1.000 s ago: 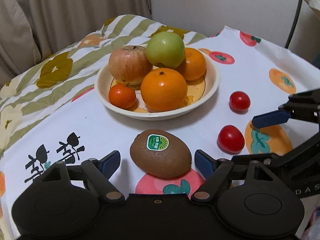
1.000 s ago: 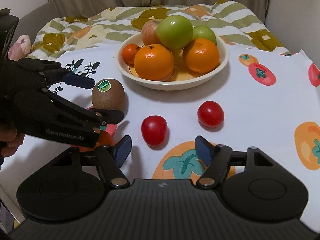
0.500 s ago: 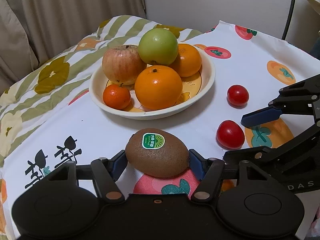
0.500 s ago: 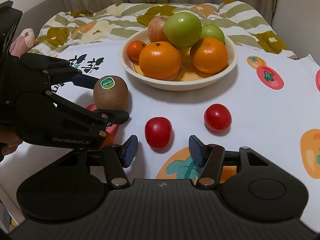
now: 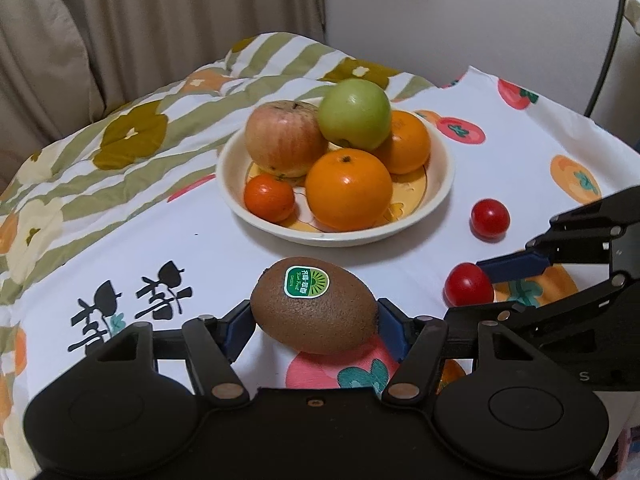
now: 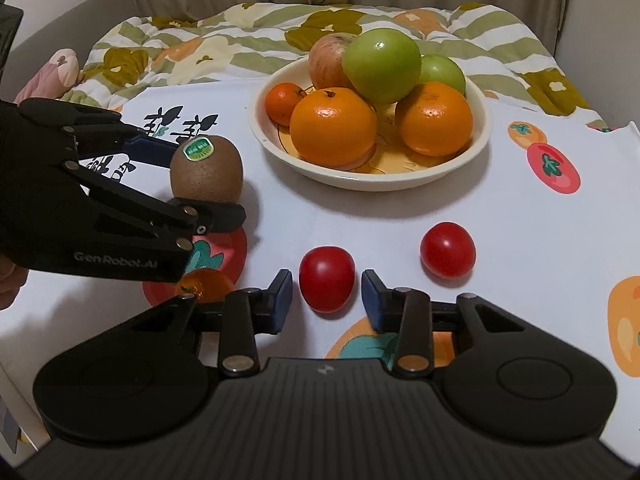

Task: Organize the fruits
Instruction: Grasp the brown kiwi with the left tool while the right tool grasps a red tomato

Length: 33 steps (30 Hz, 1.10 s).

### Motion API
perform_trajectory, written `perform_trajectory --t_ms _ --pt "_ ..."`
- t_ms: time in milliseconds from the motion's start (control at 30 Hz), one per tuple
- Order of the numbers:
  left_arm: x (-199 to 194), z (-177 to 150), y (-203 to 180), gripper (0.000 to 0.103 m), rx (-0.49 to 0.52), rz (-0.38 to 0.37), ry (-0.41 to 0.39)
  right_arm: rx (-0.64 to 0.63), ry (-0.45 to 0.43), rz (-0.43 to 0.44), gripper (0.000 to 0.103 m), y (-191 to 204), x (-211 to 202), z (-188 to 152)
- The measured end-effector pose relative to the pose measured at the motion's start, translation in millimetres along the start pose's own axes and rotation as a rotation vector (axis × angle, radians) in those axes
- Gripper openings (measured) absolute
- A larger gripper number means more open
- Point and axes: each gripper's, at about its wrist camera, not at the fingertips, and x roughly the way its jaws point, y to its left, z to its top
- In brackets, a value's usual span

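Note:
My left gripper (image 5: 316,326) is shut on a brown kiwi (image 5: 314,310) with a green sticker and holds it just above the cloth; it also shows in the right wrist view (image 6: 206,170). A cream bowl (image 5: 440,184) behind it holds apples, oranges and a small mandarin. My right gripper (image 6: 326,294) is open, its blue pads on either side of a red cherry tomato (image 6: 327,278) on the table, not touching it. A second tomato (image 6: 448,254) lies to its right. A small orange fruit (image 6: 204,284) lies under the left gripper.
The table has a white cloth with printed fruit (image 6: 552,168). A flowered quilt (image 6: 240,48) lies behind the bowl (image 6: 484,136), with curtains and a wall beyond. A pink soft object (image 6: 60,68) sits at the far left.
My left gripper closed on the kiwi and lifted it slightly. My right gripper moved forward and narrowed around the near tomato.

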Motion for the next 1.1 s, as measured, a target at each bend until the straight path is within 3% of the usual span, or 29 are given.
perform_trajectory --t_ms 67,500,1100 --pt "-3.5 1.2 1.9 0.069 -0.018 0.008 -0.003 -0.006 0.002 0.002 0.045 0.2 0.1 0.2" --pt "-26.4 16.5 11.0 0.069 -0.165 0.039 -0.040 -0.056 -0.021 0.019 0.045 -4.8 -20.9 15.5" --pt "-19.8 74.0 19.1 0.069 -0.313 0.077 -0.115 -0.102 -0.129 0.044 0.045 -56.7 -48.0 90.0"
